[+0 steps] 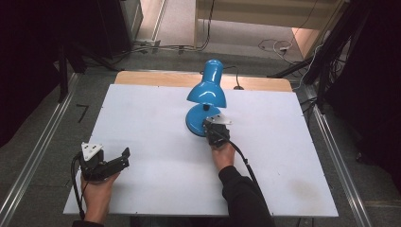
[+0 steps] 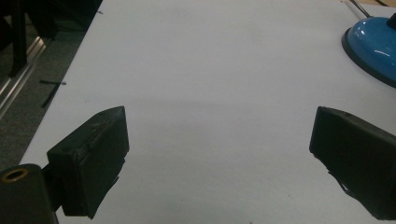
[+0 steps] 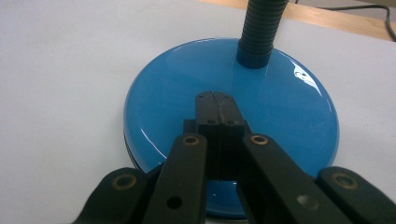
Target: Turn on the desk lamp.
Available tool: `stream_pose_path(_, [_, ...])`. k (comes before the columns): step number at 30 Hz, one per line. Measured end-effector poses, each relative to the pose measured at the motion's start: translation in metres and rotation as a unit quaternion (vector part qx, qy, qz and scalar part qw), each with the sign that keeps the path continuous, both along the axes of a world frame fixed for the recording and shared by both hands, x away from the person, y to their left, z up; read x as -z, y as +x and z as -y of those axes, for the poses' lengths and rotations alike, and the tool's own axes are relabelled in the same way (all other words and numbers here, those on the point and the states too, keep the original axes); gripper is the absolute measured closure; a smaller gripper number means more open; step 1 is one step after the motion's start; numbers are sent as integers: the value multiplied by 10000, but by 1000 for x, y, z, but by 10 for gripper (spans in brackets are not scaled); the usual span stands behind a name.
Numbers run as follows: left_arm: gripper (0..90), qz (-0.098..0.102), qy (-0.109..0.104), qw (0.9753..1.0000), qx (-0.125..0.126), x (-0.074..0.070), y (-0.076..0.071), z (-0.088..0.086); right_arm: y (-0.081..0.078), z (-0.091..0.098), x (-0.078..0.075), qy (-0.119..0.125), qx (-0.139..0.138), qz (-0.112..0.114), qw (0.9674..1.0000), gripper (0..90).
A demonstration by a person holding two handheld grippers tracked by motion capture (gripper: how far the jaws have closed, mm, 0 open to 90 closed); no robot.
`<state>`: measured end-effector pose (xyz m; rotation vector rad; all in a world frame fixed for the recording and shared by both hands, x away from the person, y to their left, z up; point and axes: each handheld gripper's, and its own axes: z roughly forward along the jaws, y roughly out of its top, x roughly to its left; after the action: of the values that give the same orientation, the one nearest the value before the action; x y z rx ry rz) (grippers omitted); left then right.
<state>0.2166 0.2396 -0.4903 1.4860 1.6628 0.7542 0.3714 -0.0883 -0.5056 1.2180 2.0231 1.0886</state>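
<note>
A white table (image 1: 156, 123) bears a blue lamp (image 1: 206, 90); dim, perhaps carpeted floor (image 1: 42, 118).

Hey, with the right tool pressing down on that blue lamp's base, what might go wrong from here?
The right tool is shut, its tips over the glossy, domed lamp base; it could slip off that smooth surface. The lamp shade leans out over the base on a flexible neck, so a sideways push may tip the lamp. The left tool is open, well apart from the lamp, so it steadies nothing.
</note>
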Motion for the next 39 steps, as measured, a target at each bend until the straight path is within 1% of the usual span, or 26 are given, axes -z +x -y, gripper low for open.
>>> stream_pose_path(1, [54, 4, 2, 10000, -4, 0, 0, 0, 0, 0, 0, 17, -31, -45, 10000, 887])
stream_pose_path(2, [55, 26, 14, 10000, 8, -1, 0, 0, -2, -1, 0, -33, -120, -48, 9999, 887])
stream_pose_path(3, [55, 46, 30, 10000, 2, -1, -1, 0, -4, -2, 0, -106, -152, -10, 9998, 887])
stream_pose_path(4, [55, 41, 43, 10000, 3, -2, -1, 0, -4, -2, 0, -96, -147, 6, 9998, 887])
stream_pose_path(6, [55, 32, 10, 10000, -8, -1, 0, 0, -2, 0, 0, 12, -118, -57, 9999, 887])
stream_pose_path(9, [55, 50, 6, 10000, -10, -1, 0, -1, -2, 1, -1, 39, -147, -108, 9998, 886])
stream_pose_path(13, [55, 35, -27, 10000, -9, 0, 1, -1, -2, 3, -2, 72, -328, -146, 9993, 884])
stream_pose_path(15, [55, 0, -37, 10000, 30, 1, 2, -1, -2, 5, -3, 208, -497, -281, 9981, 883])
stream_pose_path(16, [55, -6, -39, 10000, 25, 1, 3, -1, -2, 7, -4, 239, -523, -312, 9979, 882])
stream_pose_path(18, [55, 27, -46, 10000, 9, 0, 3, 0, -1, 9, -4, 344, -520, -375, 9973, 883])
stream_pose_path(19, [55, 31, -51, 10000, 15, 0, 3, 0, -1, 11, -5, 461, -519, -433, 9966, 882])
stream_pose_path(22, [55, -21, -28, 10000, 8, 1, 5, 0, -1, 14, -7, 524, -508, -452, 9963, 880])
stream_pose_path(23, [55, 3, -26, 10000, 1, 1, 4, 0, -1, 15, -7, 560, -495, -460, 9961, 869])
stream_pose_path(24, [55, 36, -31, 10000, 0, 0, 3, 0, -2, 16, -8, 585, -503, -474, 9959, 757])
stream_pose_path(26, [55, 76, -27, 10000, -15, -1, 2, -1, -2, 18, -9, 627, -496, -603, 9950, 607])
stream_pose_path(27, [55, 48, -39, 10000, -10, 0, 4, -1, -2, 19, -10, 660, -511, -656, 9944, 565])
stream_pose_path(29, [55, -45, -46, 10000, 5, 2, 7, 0, -2, 22, -14, 681, -484, -627, 9945, 460])
stream_pose_path(30, [54, -63, -13, 10000, 11, 2, 6, 0, -2, 24, -15, 704, -468, -622, 9945, 421])
stream_pose_path(31, [54, -24, -6, 10000, 7, 1, 4, 0, -1, 26, -16, 745, -471, -656, 9939, 380])
stream_pose_path(33, [55, 79, 13, 10000, -6, -2, 0, -1, -1, 29, -19, 732, -488, -673, 9938, 341])
stream_pose_path(34, [55, 98, 37, 9999, -27, -2, 0, -1, -1, 31, -20, 724, -484, -656, 9940, 322])
stream_pose_path(35, [55, 87, -3, 10000, -48, -2, 0, -2, -2, 33, -21, 764, -480, -657, 9938, 302])
stream_pose_path(36, [55, 42, -92, 9999, -40, 1, 3, -3, -2, 35, -22, 822, -465, -711, 9930, 292])
stream_pose_path(37, [55, -59, -136, 9999, -28, 3, 6, -3, -2, 36, -23, 843, -491, -754, 9924, 284])
stream_pose_path(38, [54, -123, -147, 9998, -28, 5, 8, -2, -3, 38, -26, 801, -512, -720, 9929, 271])
stream_pose_path(39, [53, -130, -138, 9998, -31, 5, 8, -2, -4, 39, -29, 772, -518, -691, 9933, 257])
